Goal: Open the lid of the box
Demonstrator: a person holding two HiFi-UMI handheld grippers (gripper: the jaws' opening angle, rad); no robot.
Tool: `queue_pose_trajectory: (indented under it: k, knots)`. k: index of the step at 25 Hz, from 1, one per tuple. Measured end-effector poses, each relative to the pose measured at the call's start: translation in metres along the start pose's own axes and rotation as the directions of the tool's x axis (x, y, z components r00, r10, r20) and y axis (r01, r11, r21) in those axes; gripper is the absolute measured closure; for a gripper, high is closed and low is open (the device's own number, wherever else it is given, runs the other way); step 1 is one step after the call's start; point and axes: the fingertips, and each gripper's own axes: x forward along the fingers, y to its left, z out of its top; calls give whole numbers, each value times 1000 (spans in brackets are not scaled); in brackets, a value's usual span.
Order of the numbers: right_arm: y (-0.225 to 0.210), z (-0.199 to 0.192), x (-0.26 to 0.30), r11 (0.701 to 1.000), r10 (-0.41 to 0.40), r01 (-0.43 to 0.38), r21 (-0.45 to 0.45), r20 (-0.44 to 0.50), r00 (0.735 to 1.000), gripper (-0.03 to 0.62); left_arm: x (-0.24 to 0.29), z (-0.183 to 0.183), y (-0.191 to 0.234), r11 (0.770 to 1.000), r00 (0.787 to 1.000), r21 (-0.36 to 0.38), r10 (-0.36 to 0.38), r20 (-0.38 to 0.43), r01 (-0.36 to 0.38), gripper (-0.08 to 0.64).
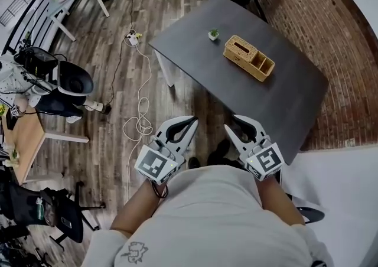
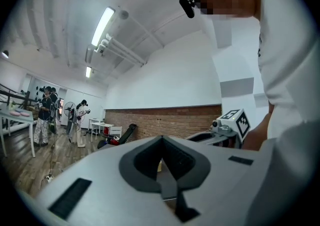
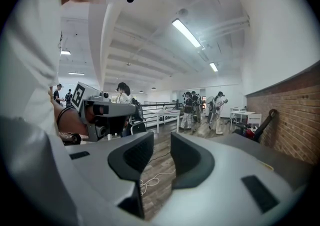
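A woven wicker box with a slotted lid sits on the dark grey table, toward its far side. Both grippers are held near the person's body, short of the table's near edge and well away from the box. My left gripper has its fingertips touching and nothing between them; in the left gripper view the left gripper also shows joined tips. My right gripper stands open and empty, with wood floor showing through the gap between the right gripper jaws.
A tiny potted plant stands on the table left of the box. A white cable loops over the wood floor to my left. An office chair and a desk are at far left. A brick wall runs behind the table. Several people stand far off.
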Motion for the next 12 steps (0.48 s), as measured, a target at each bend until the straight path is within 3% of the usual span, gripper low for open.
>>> queue_pose_trajectory:
  k: [12]
  knots:
    - [-20, 1, 36, 1000, 30, -30, 9, 12, 999, 480, 3, 5, 31, 999, 999, 18, 50, -6, -50, 549]
